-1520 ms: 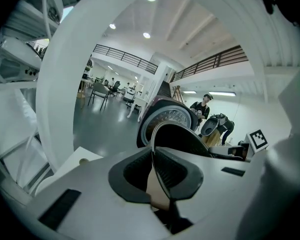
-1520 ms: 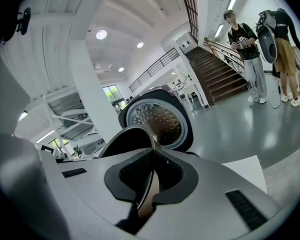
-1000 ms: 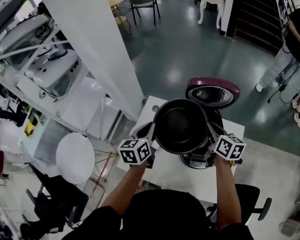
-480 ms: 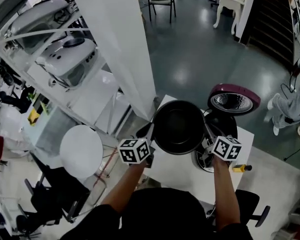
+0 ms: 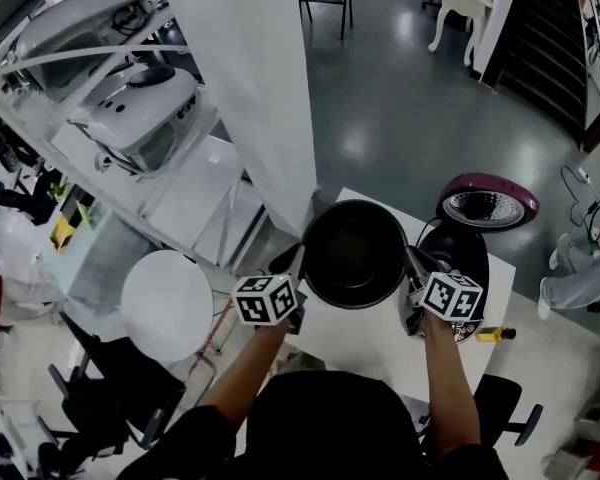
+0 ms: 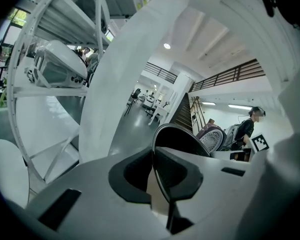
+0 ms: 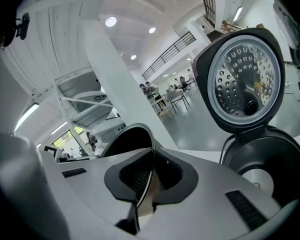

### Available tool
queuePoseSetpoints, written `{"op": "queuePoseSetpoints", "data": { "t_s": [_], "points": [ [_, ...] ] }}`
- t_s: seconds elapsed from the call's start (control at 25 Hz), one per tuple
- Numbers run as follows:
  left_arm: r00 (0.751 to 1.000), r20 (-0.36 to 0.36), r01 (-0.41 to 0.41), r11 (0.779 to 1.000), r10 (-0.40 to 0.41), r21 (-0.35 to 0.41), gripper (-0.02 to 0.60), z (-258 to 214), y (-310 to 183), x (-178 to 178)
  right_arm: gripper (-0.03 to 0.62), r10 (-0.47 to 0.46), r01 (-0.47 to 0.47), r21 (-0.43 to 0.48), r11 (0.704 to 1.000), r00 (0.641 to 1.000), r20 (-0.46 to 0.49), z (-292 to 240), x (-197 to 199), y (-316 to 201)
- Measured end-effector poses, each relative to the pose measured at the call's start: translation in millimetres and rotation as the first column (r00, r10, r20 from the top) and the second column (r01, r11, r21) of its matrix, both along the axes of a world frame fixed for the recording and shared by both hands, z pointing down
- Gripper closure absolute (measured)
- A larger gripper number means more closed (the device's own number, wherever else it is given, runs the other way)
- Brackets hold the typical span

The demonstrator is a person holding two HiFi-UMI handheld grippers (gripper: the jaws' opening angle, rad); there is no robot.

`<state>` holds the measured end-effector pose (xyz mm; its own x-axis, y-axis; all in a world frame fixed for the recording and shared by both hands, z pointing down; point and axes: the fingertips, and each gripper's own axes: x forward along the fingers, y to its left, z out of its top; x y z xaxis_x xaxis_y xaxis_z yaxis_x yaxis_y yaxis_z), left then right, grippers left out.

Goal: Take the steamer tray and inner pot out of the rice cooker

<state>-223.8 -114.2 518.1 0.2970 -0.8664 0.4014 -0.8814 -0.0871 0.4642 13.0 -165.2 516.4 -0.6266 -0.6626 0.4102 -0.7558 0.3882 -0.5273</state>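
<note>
The black inner pot (image 5: 355,253) hangs in the air over the white table (image 5: 355,343), held by its rim on both sides. My left gripper (image 5: 298,270) is shut on the rim's left side (image 6: 177,139). My right gripper (image 5: 412,266) is shut on the rim's right side (image 7: 127,139). In each gripper view the thin rim edge runs between the dark pads (image 6: 135,171) (image 7: 135,176). The rice cooker (image 5: 472,258) stands to the right of the pot, its purple lid (image 5: 487,203) raised, the perforated inner lid (image 7: 242,81) showing and its cavity (image 7: 270,159) open.
A wide white pillar (image 5: 250,88) rises just left of the table. A round white stool (image 5: 165,303) stands at the lower left, white shelving with machines (image 5: 130,98) behind it. A small yellow object (image 5: 490,335) lies near the table's right edge. A person's legs (image 5: 580,273) are at far right.
Both grippers have carried the pot to the left, off the rice cooker. The cooker's open body now shows to the right of the pot.
</note>
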Motion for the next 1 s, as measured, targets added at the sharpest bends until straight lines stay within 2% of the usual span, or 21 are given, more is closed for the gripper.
{"op": "queuePoseSetpoints", "data": {
  "t_s": [0.4,1.0],
  "points": [
    [0.998,-0.031,-0.047,0.998,0.046,-0.049,0.561,38,-11,-26,0.582,0.049,-0.051,-0.069,0.996,0.998,-0.033,35,-23,2],
    [0.991,-0.005,-0.136,0.974,0.137,-0.184,0.561,139,-10,-41,0.582,0.09,-0.12,-0.211,0.97,0.985,-0.145,129,-37,21]
  ]
}}
